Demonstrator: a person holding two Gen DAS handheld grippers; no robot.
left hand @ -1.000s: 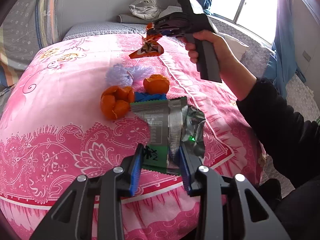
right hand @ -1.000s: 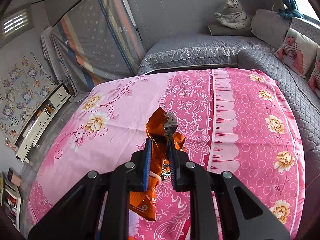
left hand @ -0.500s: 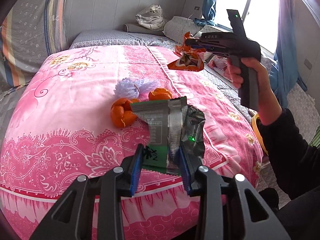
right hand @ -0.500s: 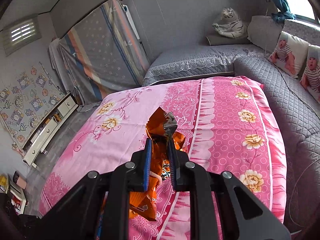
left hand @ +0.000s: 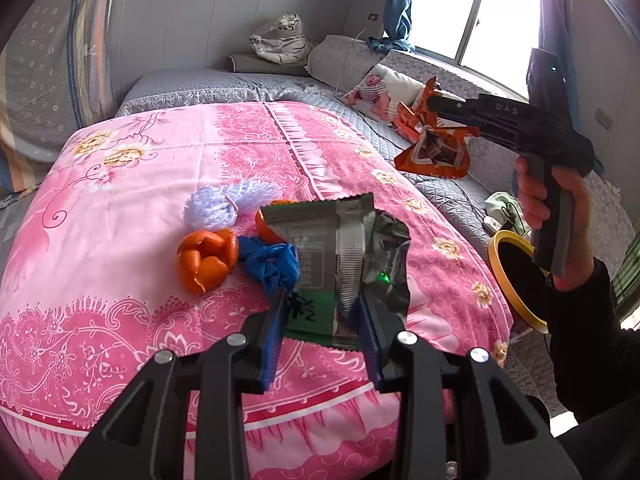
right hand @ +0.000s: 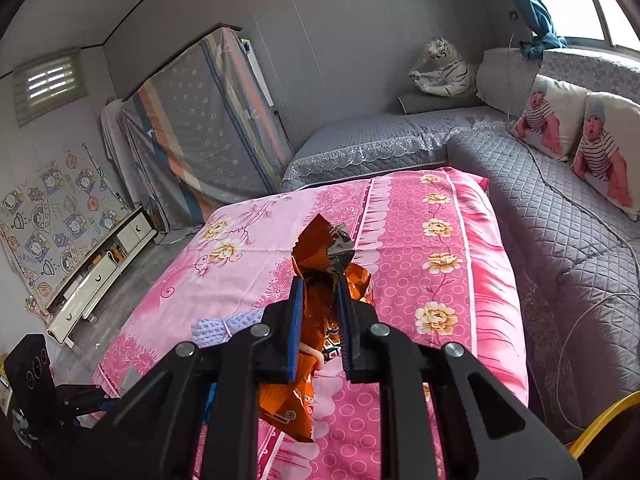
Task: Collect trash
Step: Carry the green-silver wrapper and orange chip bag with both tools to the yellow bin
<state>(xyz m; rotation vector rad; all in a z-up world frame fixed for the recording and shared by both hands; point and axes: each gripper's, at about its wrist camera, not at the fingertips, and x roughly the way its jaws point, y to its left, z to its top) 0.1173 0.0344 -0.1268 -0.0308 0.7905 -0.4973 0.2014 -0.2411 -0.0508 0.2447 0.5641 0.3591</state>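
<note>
currently both grippers loaded: left gripper [left hand: 322, 320] clamped on green wrapper [left hand: 336, 264] above bed's near edge; right gripper [right hand: 320, 320] pinching orange wrapper [right hand: 316, 312] past bed's right edge. step: carry to yellow-rimmed bin [left hand: 516, 276]. next: position over opening, release; peels [left hand: 206, 258] remain.

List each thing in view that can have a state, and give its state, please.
Left claw: shut on green wrapper, held above the bed.
Right claw: shut on orange wrapper, lifted off the bed.
Orange peel: split open, lying on the pink cover.
Blue wad: crumpled, on the cover beside the peel.
Yarn: bundled, lying on the cover.
Bin: open, beside the bed.
</note>
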